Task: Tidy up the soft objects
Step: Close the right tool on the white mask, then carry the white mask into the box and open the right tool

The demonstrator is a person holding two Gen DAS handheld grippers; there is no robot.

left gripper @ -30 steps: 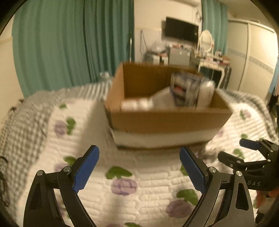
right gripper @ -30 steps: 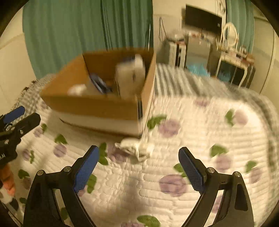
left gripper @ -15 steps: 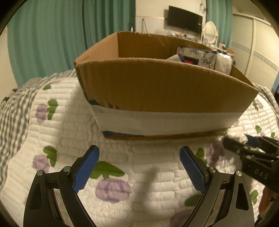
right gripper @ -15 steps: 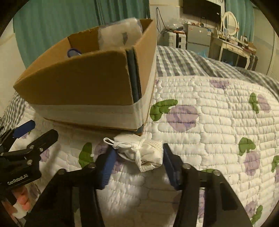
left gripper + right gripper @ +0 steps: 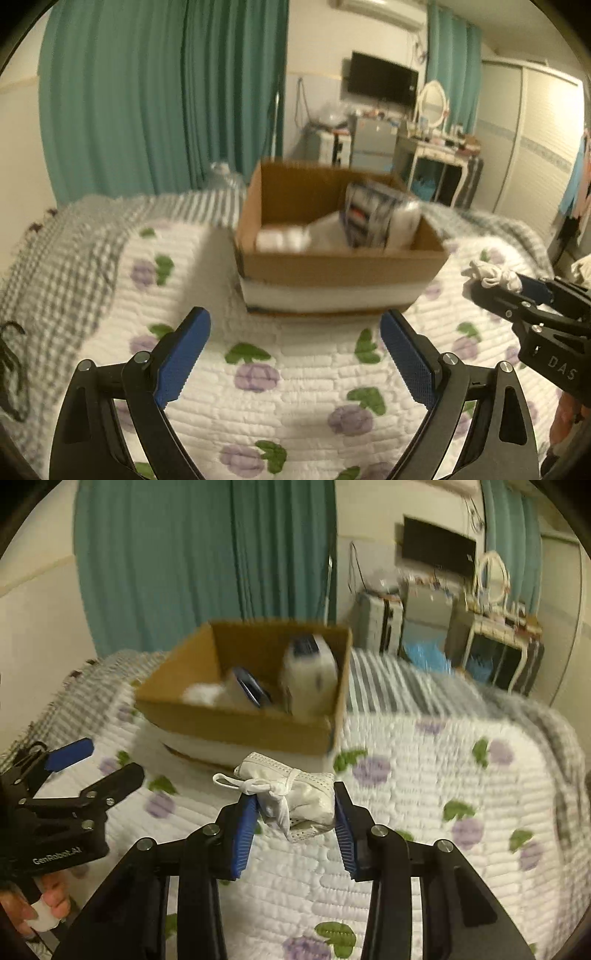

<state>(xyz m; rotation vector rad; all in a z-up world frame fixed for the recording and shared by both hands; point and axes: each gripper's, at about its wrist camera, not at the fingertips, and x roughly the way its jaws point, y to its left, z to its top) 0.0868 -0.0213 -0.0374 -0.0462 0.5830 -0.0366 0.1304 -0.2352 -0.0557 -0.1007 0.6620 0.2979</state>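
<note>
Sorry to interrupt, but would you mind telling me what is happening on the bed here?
A person is tidying soft items into a cardboard box on the quilted bed. The right tool is shut on a white bundle tied with a string, held above the quilt in front of the box. The left tool is open and empty.
</note>
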